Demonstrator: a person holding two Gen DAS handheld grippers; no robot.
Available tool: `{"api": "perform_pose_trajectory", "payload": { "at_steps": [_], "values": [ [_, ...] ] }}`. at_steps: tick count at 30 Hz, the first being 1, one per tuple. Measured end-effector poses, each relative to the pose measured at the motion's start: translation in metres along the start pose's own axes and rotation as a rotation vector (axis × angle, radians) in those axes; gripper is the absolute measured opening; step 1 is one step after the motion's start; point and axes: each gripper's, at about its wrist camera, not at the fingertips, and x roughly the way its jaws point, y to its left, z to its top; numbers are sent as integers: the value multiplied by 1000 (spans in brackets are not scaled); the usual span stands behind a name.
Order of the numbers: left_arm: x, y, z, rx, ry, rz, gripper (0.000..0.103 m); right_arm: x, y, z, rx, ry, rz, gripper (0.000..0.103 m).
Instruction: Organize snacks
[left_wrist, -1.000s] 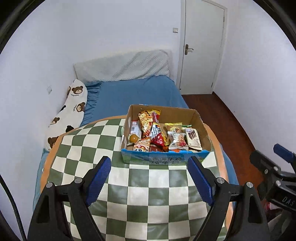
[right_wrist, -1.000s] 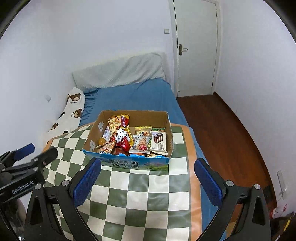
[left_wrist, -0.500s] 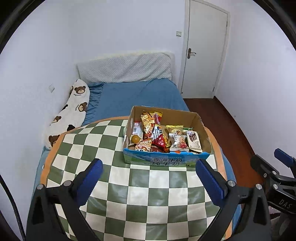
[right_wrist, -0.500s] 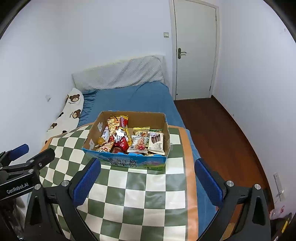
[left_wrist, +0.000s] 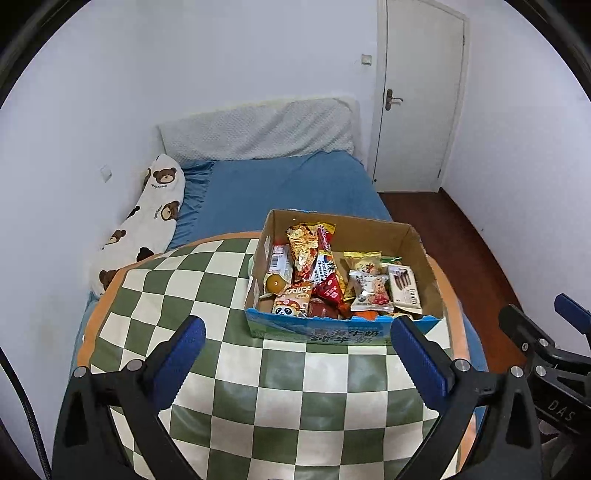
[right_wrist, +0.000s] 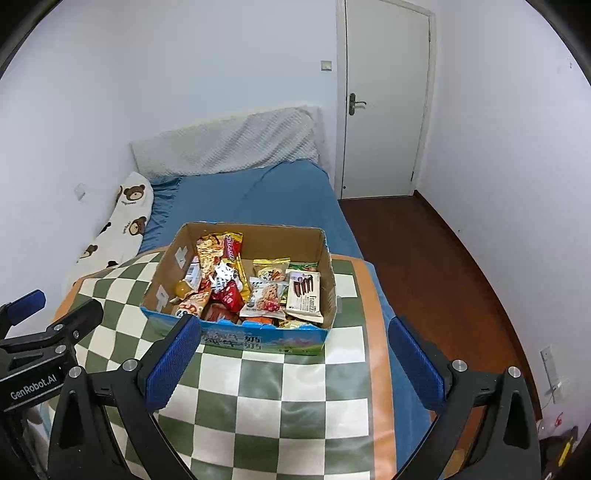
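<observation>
So the open brown cardboard box with a blue printed front (left_wrist: 345, 330) sits on the far right part of the green-and-cream checkered tablecloth with an orange border (left_wrist: 258, 387), and it's stuffed with snack packets. Inside the box: a white packet with chocolate sticks pictured (left_wrist: 404, 287) against the right wall, a round yellow jelly cup (left_wrist: 275, 283) by the left wall, and a panda-print packet (left_wrist: 292, 302) at the front. The left gripper (left_wrist: 297, 356) hangs just short of the box, blue-padded jaws spread wide with nothing between them. The right gripper (right_wrist: 295, 354) is the same deal, fully spread and empty, near the box's front edge. Blue bedsheet (right_wrist: 258, 199) behind the box.
</observation>
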Motion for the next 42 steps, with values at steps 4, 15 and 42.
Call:
{"api": "perform_pose_trajectory", "payload": {
  "at_steps": [4,15,42],
  "values": [
    [13,-3,2,7,16,5,103,16,-2,2,9,20,-11,103],
    [26,-7,5,17,39,4,103,38,-6,2,19,47,-28,103],
    [32,-8,7,27,40,13,103,38,-8,-1,33,47,-41,103]
  ]
}}
